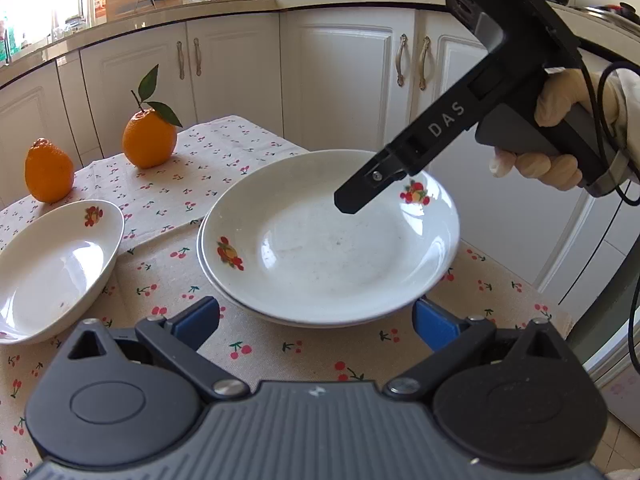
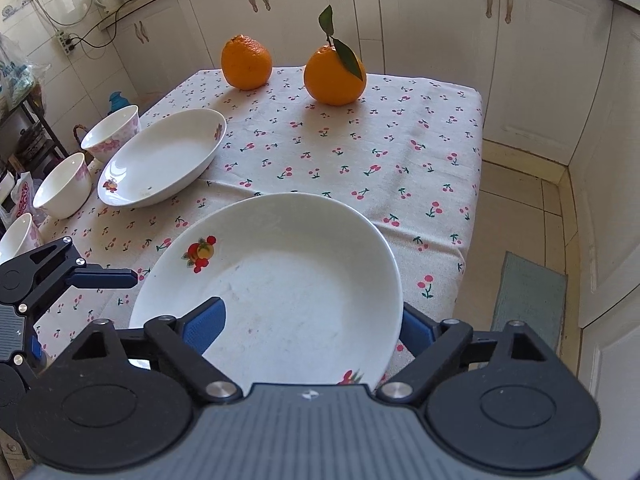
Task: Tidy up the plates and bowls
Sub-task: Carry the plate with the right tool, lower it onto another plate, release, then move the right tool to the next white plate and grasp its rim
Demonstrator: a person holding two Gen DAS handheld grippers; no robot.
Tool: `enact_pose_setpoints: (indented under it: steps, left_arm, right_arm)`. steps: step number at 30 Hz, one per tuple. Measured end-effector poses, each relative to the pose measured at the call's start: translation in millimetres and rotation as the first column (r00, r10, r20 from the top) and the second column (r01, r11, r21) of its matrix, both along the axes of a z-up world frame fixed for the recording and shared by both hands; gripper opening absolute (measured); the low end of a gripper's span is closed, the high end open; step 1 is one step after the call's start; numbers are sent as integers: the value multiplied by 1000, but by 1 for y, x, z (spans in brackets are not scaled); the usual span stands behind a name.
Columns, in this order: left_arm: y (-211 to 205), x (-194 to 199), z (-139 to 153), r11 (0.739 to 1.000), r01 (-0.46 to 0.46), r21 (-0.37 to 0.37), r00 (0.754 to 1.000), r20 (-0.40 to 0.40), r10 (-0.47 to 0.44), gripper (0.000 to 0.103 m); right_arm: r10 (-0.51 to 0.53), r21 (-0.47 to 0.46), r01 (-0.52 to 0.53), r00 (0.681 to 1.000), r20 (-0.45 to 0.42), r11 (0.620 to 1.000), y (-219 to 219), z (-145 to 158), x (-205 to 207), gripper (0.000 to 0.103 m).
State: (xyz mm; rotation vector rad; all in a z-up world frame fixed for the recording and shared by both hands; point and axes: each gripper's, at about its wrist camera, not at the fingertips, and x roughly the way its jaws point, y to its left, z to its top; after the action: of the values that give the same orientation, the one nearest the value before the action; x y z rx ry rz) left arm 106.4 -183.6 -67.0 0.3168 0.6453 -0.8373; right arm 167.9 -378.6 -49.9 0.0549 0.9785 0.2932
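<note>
1. R gripper [image 2: 310, 326]: jaws wide apart, blue pads either side of the near rim of the round plate [image 2: 276, 280]. L pad sits over the plate's inner slope, R pad just outside the rim. Neither pad looks pressed on; can't tell for sure if the L pad touches the glaze.
2. L gripper [image 1: 316, 320]: jaws apart, nothing between them. It points at the near edge of the same plate from the other side, pads just short of the rim, not touching.
3. Round plate lies flat on the cherry-print cloth [image 2: 360, 152], fruit decals on its rim. L wrist view shows a 2nd rim under it, so it's the top of a stack of two.
4. In L wrist view, the R gripper's black finger hangs above the far part of the plate, held by a gloved hand [image 1: 560, 136].
5. Oval dish [image 2: 164, 156] further back, left of the plate in R wrist view, well apart from both grippers.
6. Three small pink-patterned bowls [image 2: 64, 184] in a row beside the oval dish, at the table's L edge.
7. Far end: two oranges [image 2: 246, 62], apart from each other; one has a stem w/ leaves.
8. Beyond: white cabinet doors [image 2: 540, 60].
</note>
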Motion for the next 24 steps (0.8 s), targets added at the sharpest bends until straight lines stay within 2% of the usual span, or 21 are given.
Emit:
enact_pose_setpoints:
  steps: [3, 8, 14, 18, 24]
  left_arm:
    - [3, -2, 2, 1000, -9, -6, 1000, 3, 9, 102]
    - [13, -4, 9, 999, -43, -27, 999, 22, 44, 102]
    - [31, -2, 14, 987, -157, -37, 986, 42, 159, 102]
    - [48, 8, 12, 955, -295, -26, 954, 53, 296, 102]
    - [78, 36, 1, 865, -502, 21, 862, 87, 499, 102]
  right_arm:
    - [3, -12, -3, 1000, 19, 1000, 4, 0, -3, 103]
    - [26, -39, -24, 998, 54, 999, 16, 10, -8, 103]
    - [65, -99, -56, 993, 97, 994, 44, 23, -19, 103]
    - [127, -128, -111, 984, 124, 986, 69, 33, -25, 103]
    - [240, -174, -213, 959, 153, 962, 106, 47, -22, 103]
